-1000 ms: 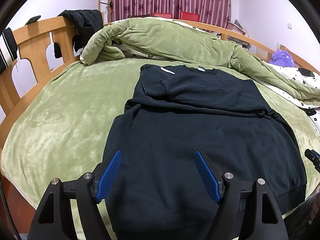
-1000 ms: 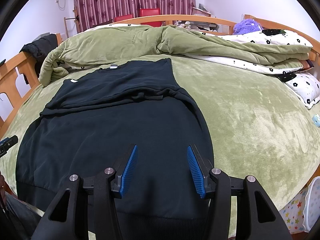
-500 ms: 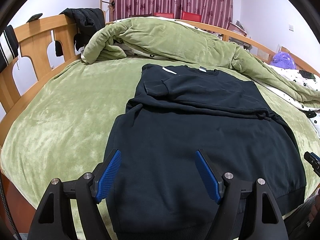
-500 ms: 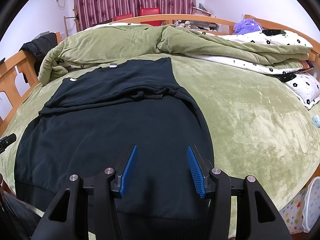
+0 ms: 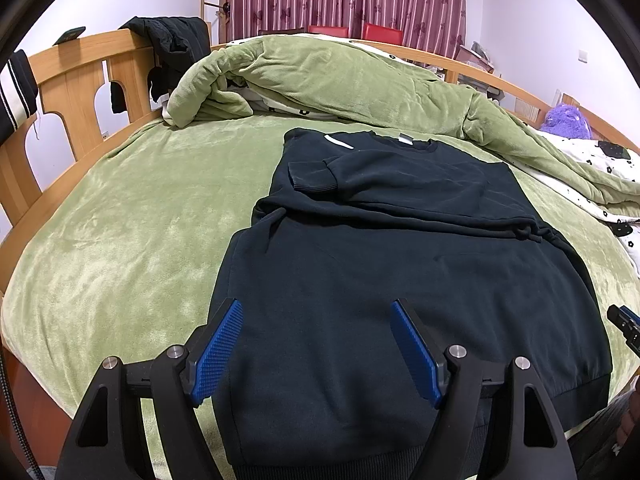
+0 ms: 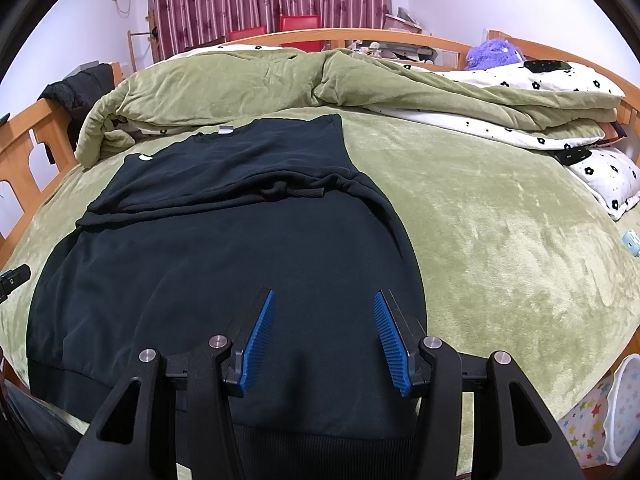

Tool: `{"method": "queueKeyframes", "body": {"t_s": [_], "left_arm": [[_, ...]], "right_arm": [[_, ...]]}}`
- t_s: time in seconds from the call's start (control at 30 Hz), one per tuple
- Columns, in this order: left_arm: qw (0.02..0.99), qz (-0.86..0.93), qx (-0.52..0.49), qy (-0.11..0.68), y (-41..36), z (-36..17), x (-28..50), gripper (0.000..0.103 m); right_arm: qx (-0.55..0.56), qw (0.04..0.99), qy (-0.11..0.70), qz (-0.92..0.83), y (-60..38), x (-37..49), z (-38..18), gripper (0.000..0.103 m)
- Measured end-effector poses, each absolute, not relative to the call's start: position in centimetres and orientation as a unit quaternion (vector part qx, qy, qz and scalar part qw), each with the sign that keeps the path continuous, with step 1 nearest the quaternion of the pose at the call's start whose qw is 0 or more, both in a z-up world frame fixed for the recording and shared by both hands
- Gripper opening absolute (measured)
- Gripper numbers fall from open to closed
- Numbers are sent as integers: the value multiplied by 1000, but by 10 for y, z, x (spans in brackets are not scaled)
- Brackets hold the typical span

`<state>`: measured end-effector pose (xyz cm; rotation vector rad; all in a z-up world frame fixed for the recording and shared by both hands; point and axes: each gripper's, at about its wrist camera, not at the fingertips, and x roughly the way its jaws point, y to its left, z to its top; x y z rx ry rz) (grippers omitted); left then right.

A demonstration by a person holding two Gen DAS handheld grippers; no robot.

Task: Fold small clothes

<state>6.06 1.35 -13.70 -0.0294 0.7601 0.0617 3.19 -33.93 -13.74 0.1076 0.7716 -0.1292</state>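
A black sweatshirt (image 5: pixel 400 264) lies flat on the green bed, collar far, hem near me; both sleeves are folded across its chest. It also shows in the right wrist view (image 6: pixel 224 248). My left gripper (image 5: pixel 316 344) is open and empty, hovering over the hem's left part. My right gripper (image 6: pixel 324 332) is open and empty over the hem's right part. The tip of the right gripper shows at the left wrist view's right edge (image 5: pixel 624 324), and the tip of the left gripper at the right wrist view's left edge (image 6: pixel 14 280).
A bunched green duvet (image 5: pixel 340 80) lies across the far side of the bed. A wooden bed rail (image 5: pixel 72 92) with a black jacket (image 5: pixel 172 48) runs along the left. A flowered pillow (image 6: pixel 604 176) and a star-patterned basket (image 6: pixel 600 420) are at the right.
Both grippers have drifted slightly; the sweatshirt has shifted a little in view. Jaws stay open and the garment lies unmoved.
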Motion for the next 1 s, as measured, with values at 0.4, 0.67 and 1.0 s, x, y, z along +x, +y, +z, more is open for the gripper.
{"method": "queueKeyframes", "body": {"t_s": [0.4, 0.67, 1.0], "left_arm": [[929, 35, -18, 369, 17, -136, 60, 75], [922, 42, -27, 383, 32, -143, 54, 75], [898, 22, -59, 436, 63, -178, 40, 75]], "right_arm": [[50, 923, 376, -64, -340, 31, -138, 51], [47, 921, 380, -63, -346, 26, -140, 51], [70, 908, 411, -46, -364, 11, -152, 51]]}}
